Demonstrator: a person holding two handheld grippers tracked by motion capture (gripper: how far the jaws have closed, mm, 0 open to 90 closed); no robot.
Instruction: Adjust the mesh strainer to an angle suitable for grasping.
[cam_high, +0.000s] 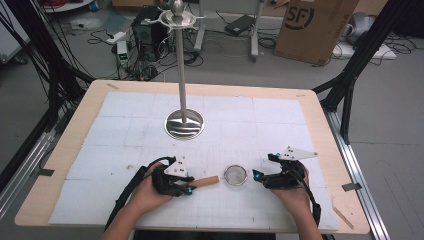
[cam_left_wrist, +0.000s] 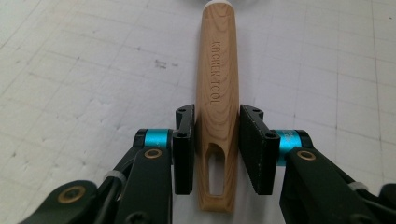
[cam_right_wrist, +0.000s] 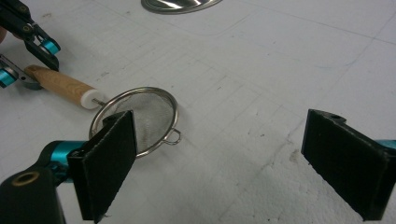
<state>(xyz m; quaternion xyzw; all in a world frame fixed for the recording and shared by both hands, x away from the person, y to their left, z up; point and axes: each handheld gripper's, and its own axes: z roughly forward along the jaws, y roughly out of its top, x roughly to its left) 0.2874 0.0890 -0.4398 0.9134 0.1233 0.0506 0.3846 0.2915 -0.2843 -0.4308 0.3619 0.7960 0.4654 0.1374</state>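
Note:
A small wire-mesh strainer with a wooden handle lies flat on the white mat near the front of the table. My left gripper is shut on the handle's slotted end; in the left gripper view the pads press both sides of the handle, stamped "KITCHEN TOOL". My right gripper rests just right of the mesh bowl, jaws wide open and empty. In the right gripper view the strainer's rim sits just beyond its left pad, and the left gripper holds the handle farther off.
A metal stand with a round base and a tall pole topped by hooks rises at the mat's middle; its base also shows in the right gripper view. The white mat covers most of the wooden table. A cardboard box sits on the floor behind.

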